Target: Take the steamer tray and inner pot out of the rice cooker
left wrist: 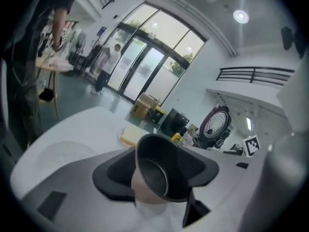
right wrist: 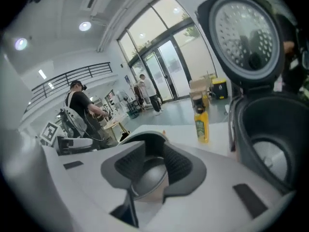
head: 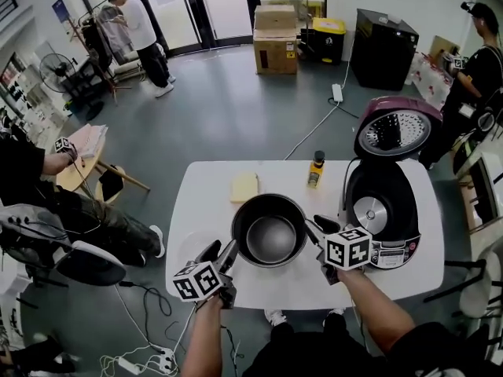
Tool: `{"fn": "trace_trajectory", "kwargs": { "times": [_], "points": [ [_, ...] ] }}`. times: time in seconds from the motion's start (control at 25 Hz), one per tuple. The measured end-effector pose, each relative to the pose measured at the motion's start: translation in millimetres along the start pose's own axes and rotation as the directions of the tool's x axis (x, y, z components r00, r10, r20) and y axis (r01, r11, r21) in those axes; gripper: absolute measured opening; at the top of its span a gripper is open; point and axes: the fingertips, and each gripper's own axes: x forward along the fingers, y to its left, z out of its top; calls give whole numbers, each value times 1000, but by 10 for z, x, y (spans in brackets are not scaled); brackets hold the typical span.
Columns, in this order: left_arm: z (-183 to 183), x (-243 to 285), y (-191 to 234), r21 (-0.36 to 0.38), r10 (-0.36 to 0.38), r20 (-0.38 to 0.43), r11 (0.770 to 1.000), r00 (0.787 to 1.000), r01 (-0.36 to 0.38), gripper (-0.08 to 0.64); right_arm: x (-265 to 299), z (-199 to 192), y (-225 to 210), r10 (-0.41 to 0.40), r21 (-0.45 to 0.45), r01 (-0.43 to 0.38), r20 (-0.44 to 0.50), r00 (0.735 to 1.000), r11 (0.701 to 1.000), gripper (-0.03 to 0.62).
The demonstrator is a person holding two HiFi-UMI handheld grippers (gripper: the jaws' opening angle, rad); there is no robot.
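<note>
The dark inner pot (head: 271, 238) stands upright on the white table (head: 206, 199), outside the rice cooker (head: 385, 210), whose lid (head: 393, 132) stands raised over its empty well. My left gripper (head: 222, 254) is at the pot's left rim, my right gripper (head: 318, 230) at its right rim. In the left gripper view the pot (left wrist: 154, 175) shows between parted jaws, rim in the gap. In the right gripper view the pot (right wrist: 147, 178) sits the same way between parted pads. A faint pale round shape (head: 195, 248) lies left of the pot; I cannot tell what it is.
A yellow bottle (head: 316, 170) and a pale yellow block (head: 244, 187) sit at the table's far side. The cooker (right wrist: 268, 129) fills the table's right end. People stand and sit around the room, with a small round table (head: 78, 171) at the left.
</note>
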Motion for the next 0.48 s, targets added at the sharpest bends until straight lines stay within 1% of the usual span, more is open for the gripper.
{"fn": "trace_trajectory", "kwargs": {
  "times": [0.04,0.08,0.12,0.16,0.2,0.24,0.28,0.36,0.44,0.48],
  "points": [
    [124,-82,-74,65,28,36,997,999,-30,267,-64,120,53,-1,-40,3,37,999,999,110],
    [240,-163,-159,126,53,78,990,996,-63,267,-133,239,112,3,-74,2,76,997,997,110],
    [344,-239,-258,177,69,124,980,990,-91,262,-211,355,177,12,-106,0,116,993,994,110],
    [435,-308,-370,218,72,172,970,983,-109,240,-299,466,246,22,-138,-1,155,988,990,107],
    [511,-373,-491,248,64,218,961,974,-118,218,-399,567,314,31,-173,2,192,981,985,99],
    [571,-435,-615,272,48,260,955,964,-121,205,-510,655,379,37,-209,11,224,974,978,76],
    [615,-494,-738,292,32,295,948,955,-122,177,-627,729,440,41,-245,23,252,967,969,54],
    [679,-592,-973,334,12,345,933,939,-135,118,-858,839,553,49,-314,48,295,954,948,10],
    [736,-638,-1182,387,2,381,908,924,-161,27,-1061,913,641,57,-374,74,327,943,925,0],
    [749,-634,-1279,411,-8,389,896,921,-166,-3,-1155,937,667,57,-398,90,342,938,913,0]
  ]
}}
